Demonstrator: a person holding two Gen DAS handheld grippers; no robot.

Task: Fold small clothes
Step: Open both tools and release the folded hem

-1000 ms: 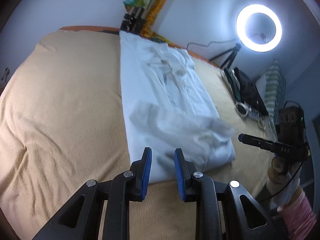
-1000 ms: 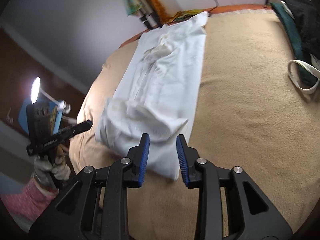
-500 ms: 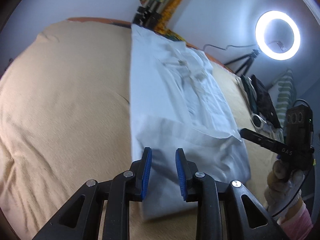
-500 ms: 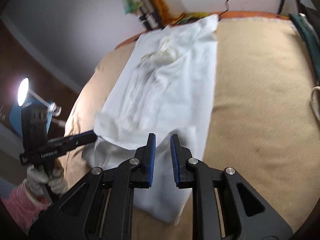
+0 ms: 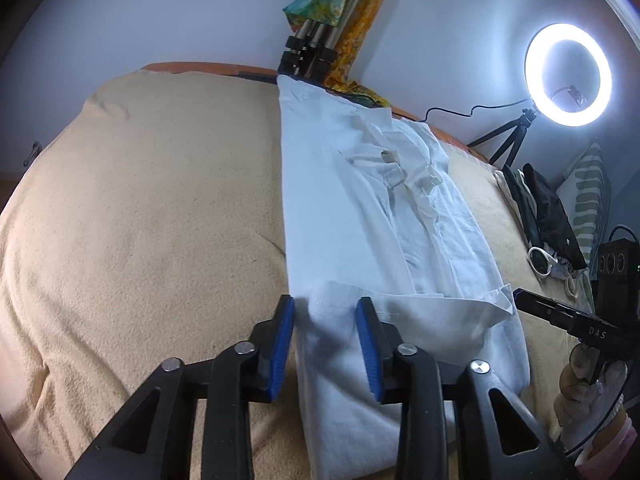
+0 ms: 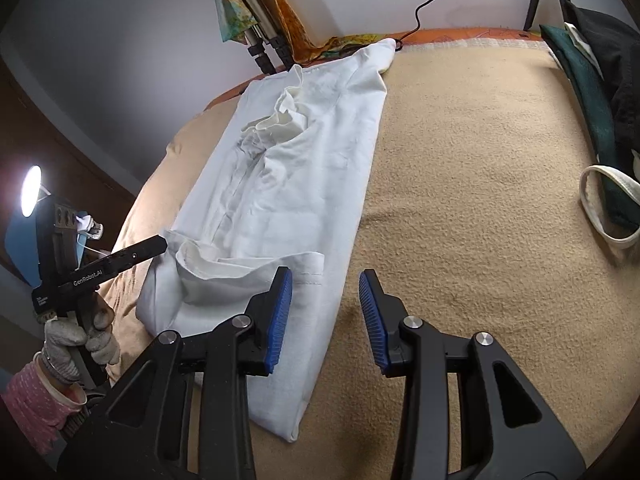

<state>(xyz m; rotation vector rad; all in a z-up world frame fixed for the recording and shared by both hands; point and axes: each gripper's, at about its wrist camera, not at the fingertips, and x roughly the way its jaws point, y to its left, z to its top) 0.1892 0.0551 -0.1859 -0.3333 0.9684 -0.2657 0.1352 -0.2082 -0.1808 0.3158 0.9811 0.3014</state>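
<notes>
A white shirt [image 5: 360, 216] lies in a long narrow strip on the tan blanket [image 5: 140, 220], collar at the far end, with its near hem folded up over the body. It also shows in the right wrist view [image 6: 296, 184]. My left gripper [image 5: 325, 344] is open and empty, its jaws astride the strip's near left edge, above the folded hem. My right gripper [image 6: 326, 316] is open and empty over the strip's near right edge. Each gripper appears in the other's view, the left one [image 6: 120, 258] and the right one [image 5: 560, 314].
A lit ring light [image 5: 568, 74] on a small tripod stands at the far right. Dark bags and clothes [image 6: 600, 92] and a white strap [image 6: 608, 208] lie along the bed's right side. Tripod legs with colourful cloth [image 5: 320, 12] stand behind the bed head.
Both grippers have let go of the shirt's near hem, which now lies folded over the body. The right gripper has opened wide and both have drawn back slightly.
</notes>
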